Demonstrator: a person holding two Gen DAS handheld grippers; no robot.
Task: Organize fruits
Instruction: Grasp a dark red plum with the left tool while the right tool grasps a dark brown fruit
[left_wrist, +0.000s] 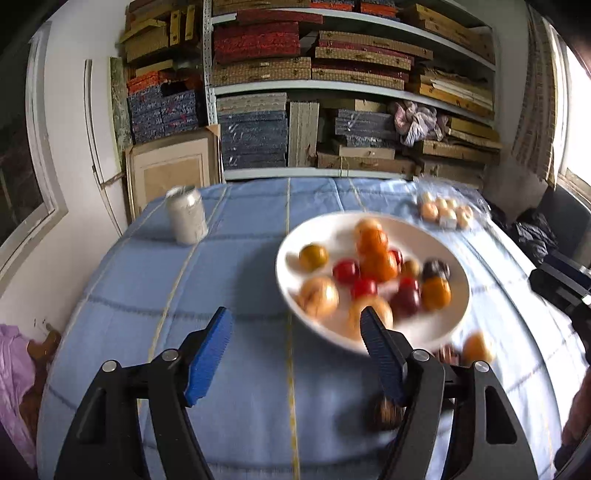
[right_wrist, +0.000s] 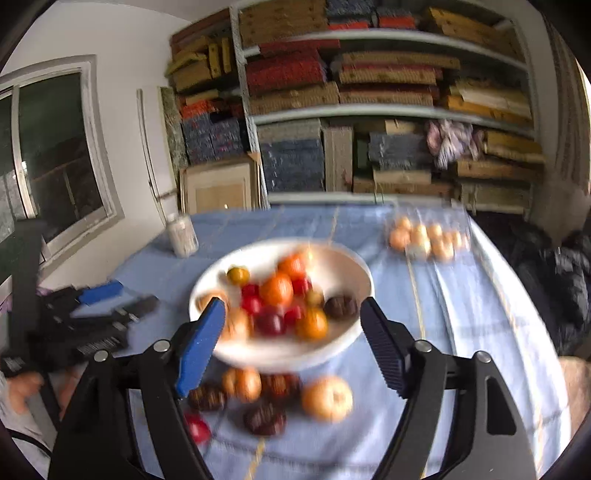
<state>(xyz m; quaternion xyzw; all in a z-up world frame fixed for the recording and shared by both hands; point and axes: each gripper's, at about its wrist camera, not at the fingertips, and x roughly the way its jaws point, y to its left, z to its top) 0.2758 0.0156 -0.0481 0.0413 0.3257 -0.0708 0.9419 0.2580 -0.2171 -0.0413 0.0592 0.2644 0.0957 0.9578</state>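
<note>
A white bowl (left_wrist: 436, 332) on the blue tablecloth holds several small fruits: orange, red, dark purple and tan ones. It also shows in the right wrist view (right_wrist: 288, 358). Loose fruits lie on the cloth in front of it: a tan apple (right_wrist: 327, 397), dark brown ones (right_wrist: 265, 418), an orange one (right_wrist: 243, 384), a red one (right_wrist: 197, 428). My left gripper (left_wrist: 295, 350) is open and empty, left of the bowl's near rim. My right gripper (right_wrist: 291, 347) is open and empty, above the bowl's near rim. Both views are blurred.
A silver can (left_wrist: 186, 214) stands at the table's far left. A clear plastic pack of small pale fruits (left_wrist: 447, 214) lies at the far right. Shelves of stacked boxes (left_wrist: 332, 92) stand behind the table. The left gripper shows in the right wrist view (right_wrist: 99, 310).
</note>
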